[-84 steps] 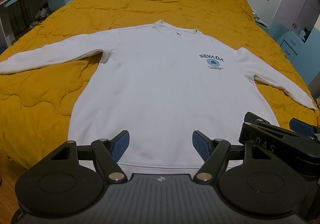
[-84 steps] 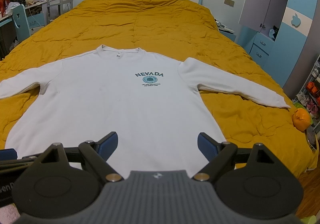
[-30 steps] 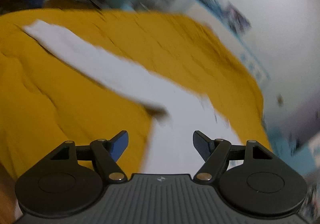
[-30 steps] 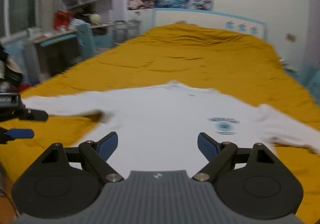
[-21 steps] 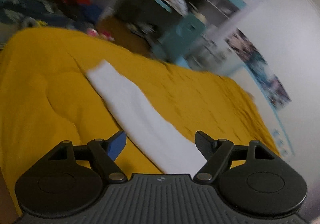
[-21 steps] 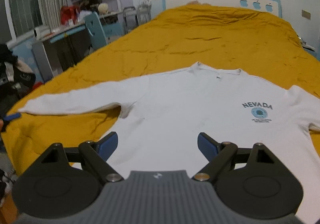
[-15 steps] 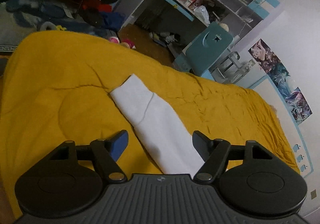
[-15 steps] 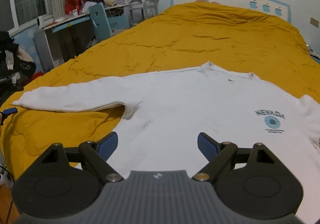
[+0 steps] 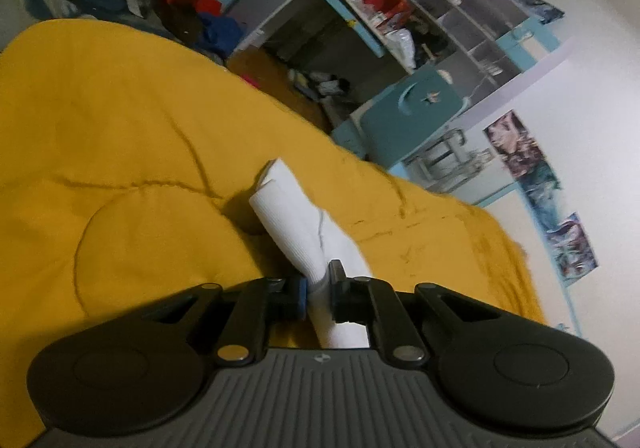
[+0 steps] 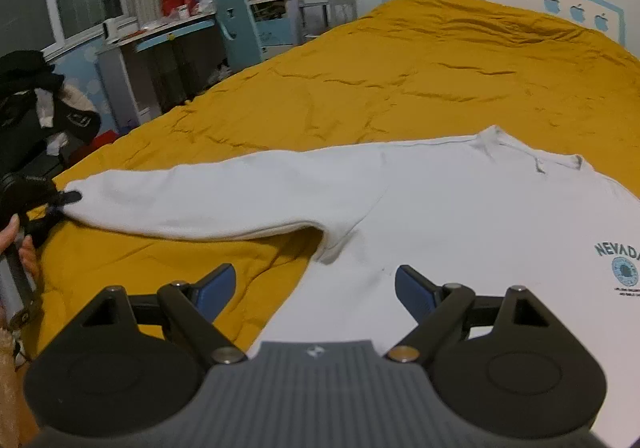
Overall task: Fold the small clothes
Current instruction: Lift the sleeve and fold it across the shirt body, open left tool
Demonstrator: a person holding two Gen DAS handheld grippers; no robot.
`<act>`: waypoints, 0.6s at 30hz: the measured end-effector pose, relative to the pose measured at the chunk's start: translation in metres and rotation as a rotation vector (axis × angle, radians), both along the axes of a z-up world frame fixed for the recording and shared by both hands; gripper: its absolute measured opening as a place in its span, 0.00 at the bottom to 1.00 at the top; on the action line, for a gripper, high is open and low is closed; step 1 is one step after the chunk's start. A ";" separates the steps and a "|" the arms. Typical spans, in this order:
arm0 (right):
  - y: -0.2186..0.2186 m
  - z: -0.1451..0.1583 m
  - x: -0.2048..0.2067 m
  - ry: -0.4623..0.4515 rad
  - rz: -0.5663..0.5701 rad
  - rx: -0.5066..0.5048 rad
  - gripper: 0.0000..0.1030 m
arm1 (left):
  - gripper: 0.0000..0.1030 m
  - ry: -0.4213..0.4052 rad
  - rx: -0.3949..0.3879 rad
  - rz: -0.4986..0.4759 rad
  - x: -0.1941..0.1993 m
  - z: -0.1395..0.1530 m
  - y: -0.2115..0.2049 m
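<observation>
- Sweatshirt (image 10: 460,216), white with a NEVADA print, lay flat on the bed (image 10: 400,60), chest up, one sleeve (image 10: 224,204) stretched toward the bed's side edge nearest the desk (image 10: 160,44).
- Left tool (image 9: 319,294) was pinching that sleeve just behind the cuff (image 9: 276,188), jaws pressed together on the cloth; gripping there probably let the whole sleeve be carried across the body in one fold.
- Right tool (image 10: 315,288) hung spread above the sweatshirt near the armpit, holding nothing, likely ready to pin the cloth.
- Half a second before, the left tool's jaws had been wide apart over the flat cuff; now they had shut and the cuff stood bunched.
</observation>
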State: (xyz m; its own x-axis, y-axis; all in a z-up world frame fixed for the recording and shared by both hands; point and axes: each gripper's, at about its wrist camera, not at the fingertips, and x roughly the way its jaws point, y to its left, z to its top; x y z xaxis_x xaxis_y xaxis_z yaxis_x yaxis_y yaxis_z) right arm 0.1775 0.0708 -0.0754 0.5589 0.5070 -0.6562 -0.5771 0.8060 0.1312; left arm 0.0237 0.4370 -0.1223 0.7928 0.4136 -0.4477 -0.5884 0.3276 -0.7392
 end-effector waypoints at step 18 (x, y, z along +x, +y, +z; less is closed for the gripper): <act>-0.204 -0.008 0.003 0.053 -0.353 0.033 0.80 | 0.10 -0.337 0.210 -0.643 0.196 0.152 -0.242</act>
